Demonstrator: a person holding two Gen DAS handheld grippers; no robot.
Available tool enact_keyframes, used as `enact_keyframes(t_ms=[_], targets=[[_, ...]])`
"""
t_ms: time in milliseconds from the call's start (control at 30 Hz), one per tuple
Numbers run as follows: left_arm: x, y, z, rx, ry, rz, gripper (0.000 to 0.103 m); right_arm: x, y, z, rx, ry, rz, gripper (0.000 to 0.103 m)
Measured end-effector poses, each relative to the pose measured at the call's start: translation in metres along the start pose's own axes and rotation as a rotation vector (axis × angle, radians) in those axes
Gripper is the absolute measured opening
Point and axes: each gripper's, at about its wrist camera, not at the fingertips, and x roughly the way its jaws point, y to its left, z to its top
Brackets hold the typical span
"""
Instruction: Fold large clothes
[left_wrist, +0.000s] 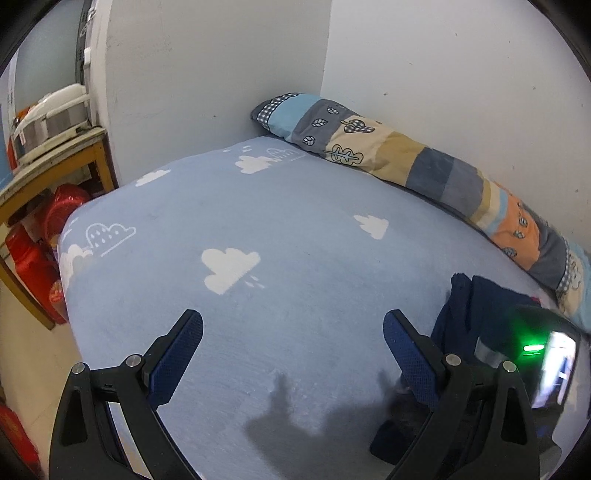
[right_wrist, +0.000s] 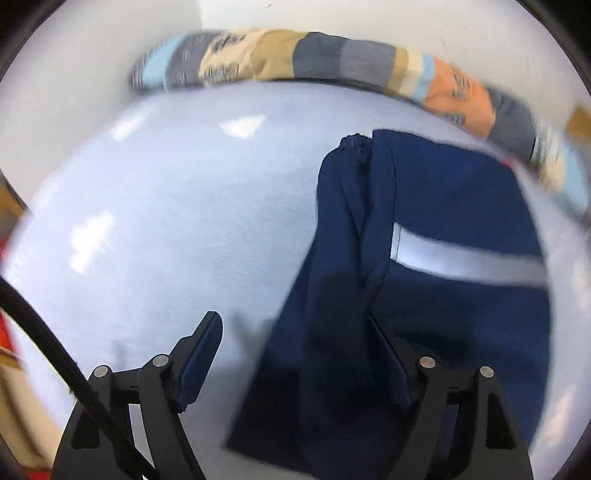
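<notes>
The right wrist view is smeared by motion: the patchwork bolster (right_wrist: 332, 59) along the wall at the top of the frame loses its leaf prints to streaks, and the white clouds on the bed sheet (right_wrist: 166, 221) read only as pale blurs. The navy garment (right_wrist: 443, 206) runs out of frame at the right and bottom, so its full shape cannot be told. It also covers much of the right finger (right_wrist: 391, 365) of the right tongs (right_wrist: 295, 325).

In the left wrist view, a device with a green light (left_wrist: 543, 354) at the lower right hides most of the garment. Red packages (left_wrist: 33, 266) at the left edge are cut off.
</notes>
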Motion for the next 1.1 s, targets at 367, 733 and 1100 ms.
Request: enact_keyframes(t_ms=[367, 733, 1100], targets=[[0.001, -0.033, -0.008, 0.083, 0.018, -0.079, 0.098, -0.093, -0.095, 0.015, 0.099, -0.093, 0.301, 0.061], [0.004, -0.045, -0.013, 0.138, 0.013, -0.046, 0.098, -0.010, -0.042, -0.055, -0.128, 0.064, 0.139, 0.028], [0.017, -0.051, -0.018, 0.141, 0.061, -0.045, 0.098, -0.029, -0.091, 0.077, -0.008, -0.043, 0.188, 0.032]])
